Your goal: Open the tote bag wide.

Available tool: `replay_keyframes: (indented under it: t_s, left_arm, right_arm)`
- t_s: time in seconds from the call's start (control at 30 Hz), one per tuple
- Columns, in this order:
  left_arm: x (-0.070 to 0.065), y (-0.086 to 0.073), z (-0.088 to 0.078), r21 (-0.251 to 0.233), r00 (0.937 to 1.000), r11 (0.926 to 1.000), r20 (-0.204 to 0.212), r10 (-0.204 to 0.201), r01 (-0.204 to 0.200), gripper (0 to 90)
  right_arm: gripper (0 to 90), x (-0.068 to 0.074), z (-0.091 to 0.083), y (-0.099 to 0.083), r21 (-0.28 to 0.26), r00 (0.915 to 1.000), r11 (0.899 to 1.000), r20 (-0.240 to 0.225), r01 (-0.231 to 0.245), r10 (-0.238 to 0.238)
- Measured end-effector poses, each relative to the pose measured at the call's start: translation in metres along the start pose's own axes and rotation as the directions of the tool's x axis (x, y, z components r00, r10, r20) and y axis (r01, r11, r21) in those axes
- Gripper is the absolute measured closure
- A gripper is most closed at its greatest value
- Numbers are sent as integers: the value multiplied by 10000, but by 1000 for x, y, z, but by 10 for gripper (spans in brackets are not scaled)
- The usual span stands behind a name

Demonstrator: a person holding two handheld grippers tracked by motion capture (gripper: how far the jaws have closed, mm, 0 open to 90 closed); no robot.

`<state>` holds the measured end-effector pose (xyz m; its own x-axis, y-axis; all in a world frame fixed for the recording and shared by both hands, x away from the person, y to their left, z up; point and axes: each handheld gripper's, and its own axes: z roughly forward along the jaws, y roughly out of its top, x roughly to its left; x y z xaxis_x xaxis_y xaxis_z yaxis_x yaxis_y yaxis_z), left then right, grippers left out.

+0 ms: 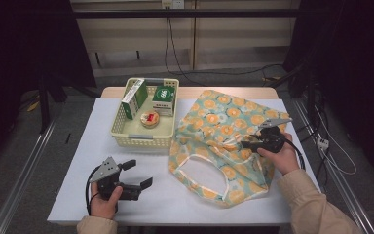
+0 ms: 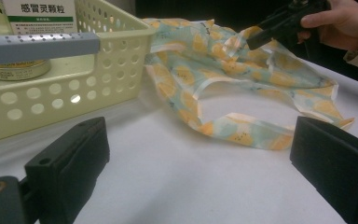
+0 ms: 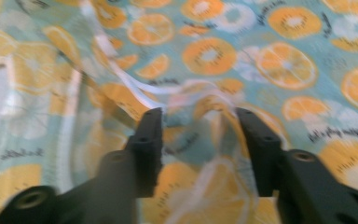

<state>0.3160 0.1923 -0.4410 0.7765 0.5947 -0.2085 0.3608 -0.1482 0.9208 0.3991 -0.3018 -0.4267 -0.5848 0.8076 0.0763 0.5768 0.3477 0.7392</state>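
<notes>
Now: bag 1 | basket 1, boxes 2, tin 1 | both tools parted, empty.

Open left claw, basket, orange-print bag

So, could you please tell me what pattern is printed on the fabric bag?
Orange slices on pale teal fabric bag, seen best in the right gripper view.
</notes>
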Motion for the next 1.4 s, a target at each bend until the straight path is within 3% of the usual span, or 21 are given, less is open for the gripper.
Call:
replay_keyframes:
  t_s: [0.17, 0.5, 0.63, 0.73, 0.77, 0.87, 0.93, 1.0, 1.07, 1.2, 1.27, 1.4]
  left_arm:
    - [0, 0, 0, -1, 10000, 10000, 24, 44, -44, 45]
    - [1, 0, -1, -11, 10000, 10000, 7, 71, -71, 45]
    - [0, 0, -1, -34, 10000, 10000, 18, 20, -20, 45]
    - [0, 0, -1, -47, 10000, 10000, 27, 9, -9, 45]
    - [0, 0, -1, -38, 10000, 10000, 25, 21, -21, 45]
    - [1, 0, -1, -16, 10000, 10000, 33, 75, -75, 45]
    - [1, 0, -1, -8, 10000, 10000, 40, 65, -65, 45]
    - [1, 0, -1, -10, 10000, 10000, 44, 51, -51, 45]
    - [1, 0, 0, -7, 10000, 10000, 48, 10, -10, 45]
    - [1, 0, -1, -15, 10000, 10000, 46, -8, 8, 45]
    - [1, 0, -1, -12, 10000, 10000, 54, 8, -8, 45]
    - [1, 0, -1, -26, 10000, 10000, 51, -6, 6, 45]
  right_arm:
    - [331, 21, 0, 12, -178, 9980, 9978, 58, 637, -636]
    - [298, 61, 7, 31, -647, 9857, 9881, -867, 1395, -1448]
    - [305, 70, 13, 35, -732, 9787, 9842, -1162, 1613, -1691]
    - [348, 74, 25, 30, -231, 9618, 9831, -2044, 1814, -1823]
    - [361, 75, 30, 26, -35, 9616, 9832, -2081, 1824, -1791]
    - [392, 74, 43, 18, 642, 9697, 9802, -1716, 1872, -1740]
    - [425, 70, 48, 14, 632, 9740, 9845, -1687, 1637, -1512]
    - [429, 67, 52, 11, 898, 9773, 9800, -1331, 1776, -1649]
    - [454, 66, 57, 7, 994, 9767, 9775, -1272, 1859, -1728]
    - [744, 59, 54, 6, 836, 9828, 9838, -1083, 1588, -1494]
    - [827, 56, 53, 6, 899, 9833, 9873, -1393, 1307, -1175]
    - [869, 59, 47, 8, 1017, 9778, 9867, -1802, 1268, -1071]
